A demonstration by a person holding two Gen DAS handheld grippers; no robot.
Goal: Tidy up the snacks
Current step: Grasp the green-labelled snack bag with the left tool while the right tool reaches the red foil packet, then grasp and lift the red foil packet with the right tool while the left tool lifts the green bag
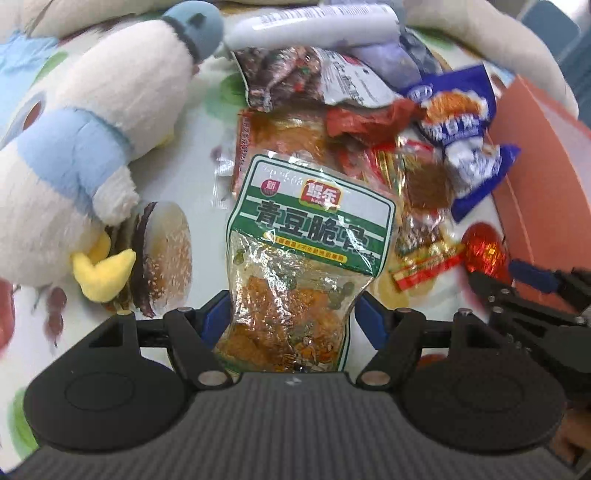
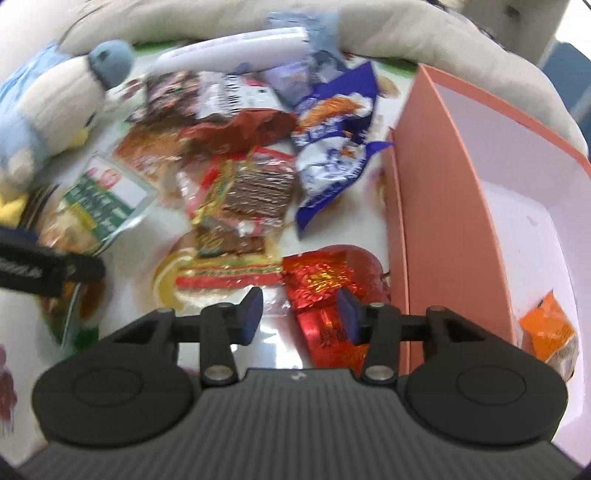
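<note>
Green snack pouch (image 1: 295,266) sits clamped in my left gripper (image 1: 291,317) jaws, above the bench (image 1: 199,122); my right gripper (image 2: 299,314) jaws half-wide around red foil packet (image 2: 325,295), not pressing; pink box (image 2: 443,206) just beside.

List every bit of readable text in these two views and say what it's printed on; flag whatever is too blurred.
"青豆脆骨", large white characters on the green-and-white snack pouch between the left gripper fingers.
"新", in a small round badge at that pouch's top left.
Too blurred or small to read: the red brand logo and yellow strip on that pouch, the blue snack bags, the white tube, the red foil packet, the black strap lettering.
</note>
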